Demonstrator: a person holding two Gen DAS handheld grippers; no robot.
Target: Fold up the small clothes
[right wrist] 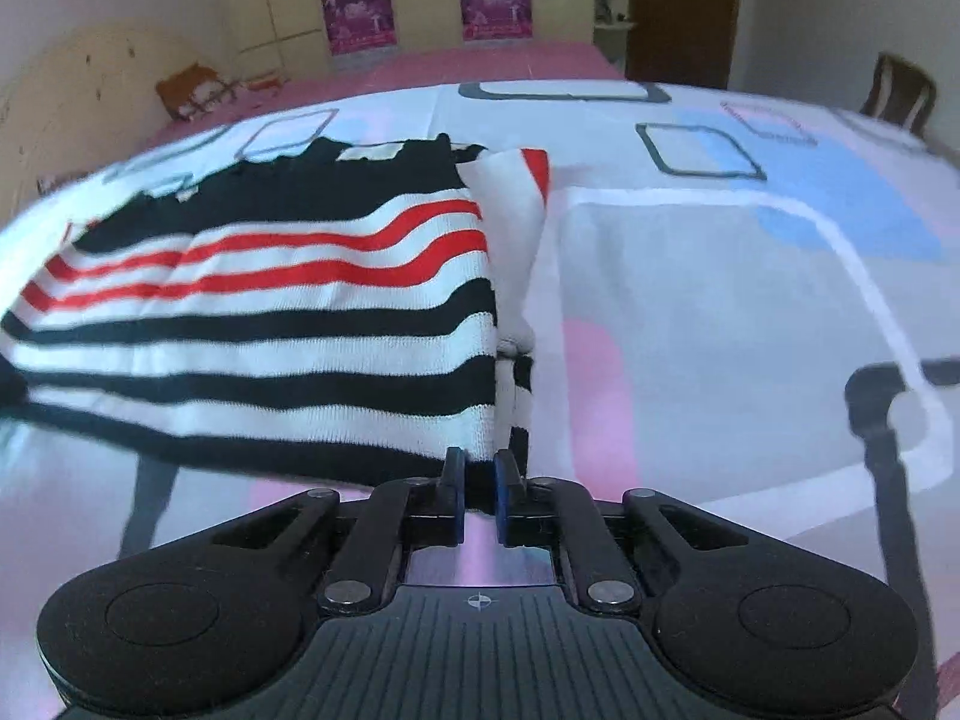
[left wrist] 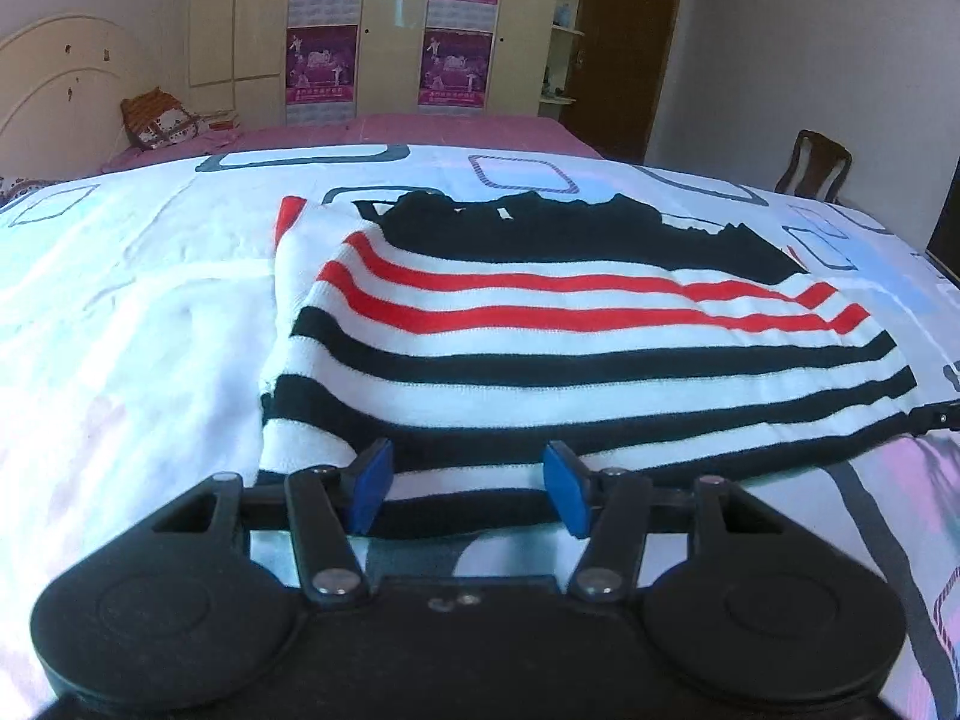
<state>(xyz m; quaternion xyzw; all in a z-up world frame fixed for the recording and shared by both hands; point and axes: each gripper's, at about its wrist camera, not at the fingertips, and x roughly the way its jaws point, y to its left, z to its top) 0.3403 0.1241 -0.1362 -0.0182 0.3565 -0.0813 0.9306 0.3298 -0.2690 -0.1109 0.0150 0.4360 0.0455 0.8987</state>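
Left wrist view shows the striped sweater (left wrist: 540, 324) lying flat on the patterned bed sheet (left wrist: 132, 312), already folded narrower, with a sleeve tucked under along its left side. Its stripes run across the picture, so the long axis of the near hem lies crosswise to both grippers, and the black collar end points away toward the far pink blanket (left wrist: 420, 126).

The near hem is what the coming move turns on. The left gripper (left wrist: 468, 492) sits at that hem toward the garment's left corner, its blue fingers (left wrist: 372, 486) standing about half apart with the black hem band lying between them; the pads do not appear to press on it yet.

From the right wrist view, the right gripper (right wrist: 479, 495) is at the opposite near corner of the sweater (right wrist: 270, 324), and its fingers (right wrist: 507, 495) are drawn almost together. The hem edge seems to run into the narrow gap, so I judge it pinched there, though the contact itself is dark and hard to read.

Both hands are thus at the same edge, one per corner. The likely next step is for the left to close, then both to carry the hem away toward the collar.
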